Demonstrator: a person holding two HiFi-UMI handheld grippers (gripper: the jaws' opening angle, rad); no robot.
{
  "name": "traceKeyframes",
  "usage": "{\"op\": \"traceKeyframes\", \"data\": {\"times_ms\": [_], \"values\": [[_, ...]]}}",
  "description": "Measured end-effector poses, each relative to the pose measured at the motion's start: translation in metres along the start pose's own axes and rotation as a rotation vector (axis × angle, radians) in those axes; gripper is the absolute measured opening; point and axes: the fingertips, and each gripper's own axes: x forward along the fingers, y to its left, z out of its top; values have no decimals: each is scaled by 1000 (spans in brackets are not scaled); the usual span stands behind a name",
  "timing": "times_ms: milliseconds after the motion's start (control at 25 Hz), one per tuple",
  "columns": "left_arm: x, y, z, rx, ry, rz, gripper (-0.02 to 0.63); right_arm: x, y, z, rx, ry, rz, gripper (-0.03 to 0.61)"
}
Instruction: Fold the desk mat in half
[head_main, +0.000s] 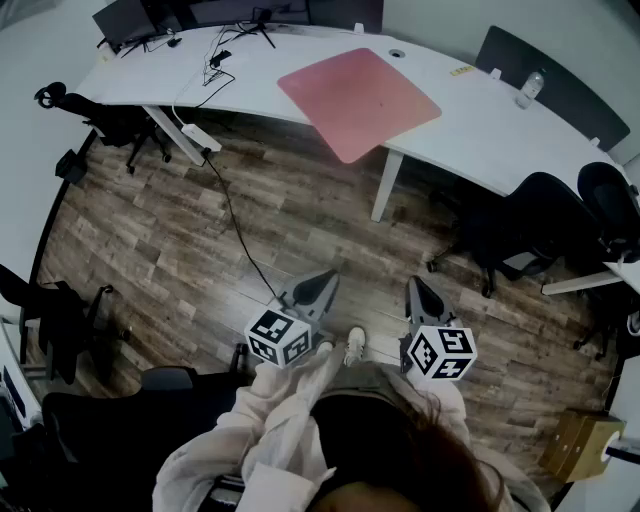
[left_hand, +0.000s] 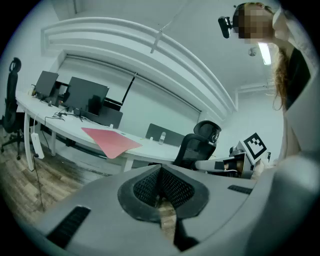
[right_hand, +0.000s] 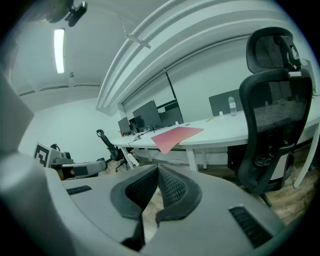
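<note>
Both grippers are well away from the work. The left gripper (head_main: 324, 283) and the right gripper (head_main: 416, 291) each have their jaws pressed together with nothing between them, and both hang over the wood floor, well short of the desk (head_main: 480, 125). The pink desk mat (head_main: 358, 102) lies flat and unfolded near the middle of the desk, turned at an angle, with one corner sticking out past the front edge.

That overhang is probably the main risk. A pull on the corner towards the front edge could drag the whole mat off onto the floor instead of folding it. Because the mat sits askew, the fold may come out crooked. A black cable (head_main: 235, 225) crosses the floor on the way in and could catch a foot.
</note>
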Motion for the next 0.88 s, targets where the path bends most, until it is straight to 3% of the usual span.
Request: {"op": "traceKeyframes", "data": {"times_ms": [600,880], "values": [[-47,4,-14,24,18,-11,26,-29,39,-30,21,-6,-57,14],[-64,18,-24,80,53,-13,26,-36,56,-47,25,-1,-82,14]]}}
